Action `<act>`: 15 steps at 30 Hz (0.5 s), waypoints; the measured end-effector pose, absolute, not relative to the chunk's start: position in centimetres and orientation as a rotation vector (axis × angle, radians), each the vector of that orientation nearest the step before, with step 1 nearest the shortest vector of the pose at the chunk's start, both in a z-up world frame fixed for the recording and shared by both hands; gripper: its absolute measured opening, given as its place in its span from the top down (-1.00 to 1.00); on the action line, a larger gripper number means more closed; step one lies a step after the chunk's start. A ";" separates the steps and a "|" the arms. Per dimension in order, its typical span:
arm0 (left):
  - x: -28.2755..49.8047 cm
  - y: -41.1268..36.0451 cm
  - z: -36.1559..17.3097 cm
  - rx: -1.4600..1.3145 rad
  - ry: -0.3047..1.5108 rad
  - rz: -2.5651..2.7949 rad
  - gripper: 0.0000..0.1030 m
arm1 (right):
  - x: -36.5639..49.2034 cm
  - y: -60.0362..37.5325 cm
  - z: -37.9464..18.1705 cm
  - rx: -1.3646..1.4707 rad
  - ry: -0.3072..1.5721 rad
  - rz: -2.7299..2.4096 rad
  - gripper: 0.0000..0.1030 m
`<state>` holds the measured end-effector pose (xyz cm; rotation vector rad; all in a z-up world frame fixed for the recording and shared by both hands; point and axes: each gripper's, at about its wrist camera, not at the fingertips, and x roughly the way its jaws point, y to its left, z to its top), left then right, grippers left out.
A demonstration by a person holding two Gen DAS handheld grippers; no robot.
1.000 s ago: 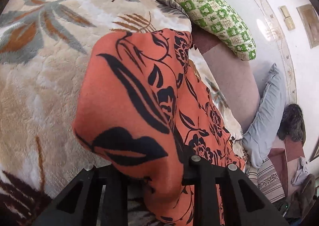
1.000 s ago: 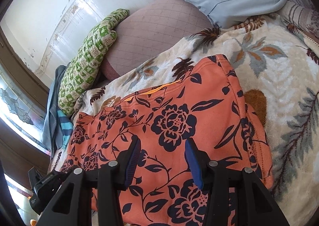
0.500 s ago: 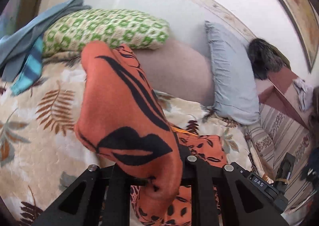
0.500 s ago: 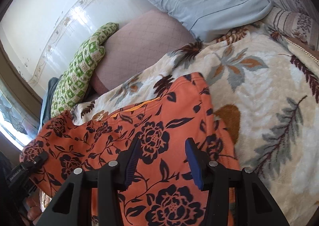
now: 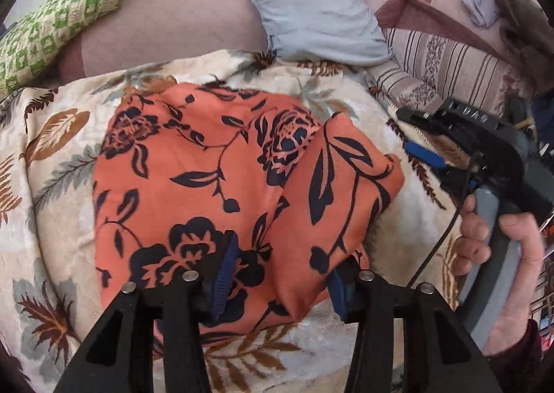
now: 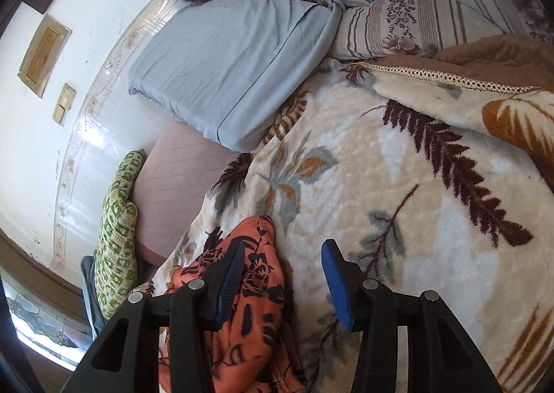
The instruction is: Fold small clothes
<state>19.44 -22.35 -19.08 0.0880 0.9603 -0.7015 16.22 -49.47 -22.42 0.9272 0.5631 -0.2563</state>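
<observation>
An orange garment with a black flower print point(image 5: 214, 185) lies folded over on the leaf-patterned blanket point(image 5: 52, 157). My left gripper point(image 5: 280, 275) is open right over its near edge, and a raised fold of the cloth sits loosely between the blue pads point(image 5: 226, 275). My right gripper point(image 6: 280, 275) is open and empty; it shows in the left wrist view point(image 5: 429, 147) just right of the garment, held by a hand. In the right wrist view only the garment's corner point(image 6: 252, 275) shows, by the left finger.
A light blue pillow point(image 5: 311, 1), a mauve cushion point(image 5: 166, 22) and a green patterned pillow point(image 5: 52, 26) lie along the wall behind the blanket. Striped bedding point(image 5: 450, 71) and a turned-back blanket edge point(image 6: 450, 78) lie to the right.
My left gripper carried the held part of the garment over onto the rest and opened, letting the cloth drop. My right gripper moved off the garment to its right side.
</observation>
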 end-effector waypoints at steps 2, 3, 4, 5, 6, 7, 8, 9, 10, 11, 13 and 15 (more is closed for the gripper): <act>18.7 -20.5 -16.7 0.079 0.874 -0.706 -0.37 | 16.6 -48.6 -22.4 0.907 0.578 -0.226 0.05; 18.5 -19.5 -15.7 0.079 0.831 -0.704 -0.48 | 16.7 -48.3 -22.3 0.899 0.582 -0.211 0.05; 18.4 -18.9 -15.0 0.085 0.793 -0.692 -0.51 | 16.8 -47.9 -22.2 0.891 0.581 -0.196 0.05; 18.6 -18.4 -14.5 0.101 0.770 -0.671 -0.53 | 16.7 -47.5 -21.9 0.884 0.564 -0.175 0.05; 18.8 -17.8 -14.4 0.124 0.759 -0.640 -0.53 | 16.5 -47.1 -21.3 0.877 0.527 -0.133 0.02; 19.4 -17.2 -14.4 0.138 0.757 -0.601 -0.53 | 16.3 -46.5 -20.4 0.859 0.491 -0.082 0.02; 20.1 -16.6 -14.6 0.139 0.765 -0.555 -0.53 | 16.2 -45.7 -19.4 0.823 0.462 -0.034 0.02; 20.9 -16.1 -15.0 0.130 0.779 -0.511 -0.53 | 16.1 -44.7 -18.4 0.780 0.440 0.015 0.02; 21.5 -15.7 -15.5 0.120 0.794 -0.476 -0.53 | 16.2 -43.6 -17.7 0.747 0.424 0.082 0.02; 22.1 -15.6 -16.3 0.120 0.813 -0.444 -0.53 | 16.5 -42.4 -17.3 0.734 0.424 0.161 0.02; 22.8 -16.0 -18.1 0.154 0.858 -0.395 -0.53 | 17.3 -40.1 -17.7 0.726 0.469 0.274 0.02; 23.0 -16.7 -20.1 0.213 0.887 -0.371 -0.53 | 18.6 -38.4 -19.1 0.747 0.560 0.348 0.02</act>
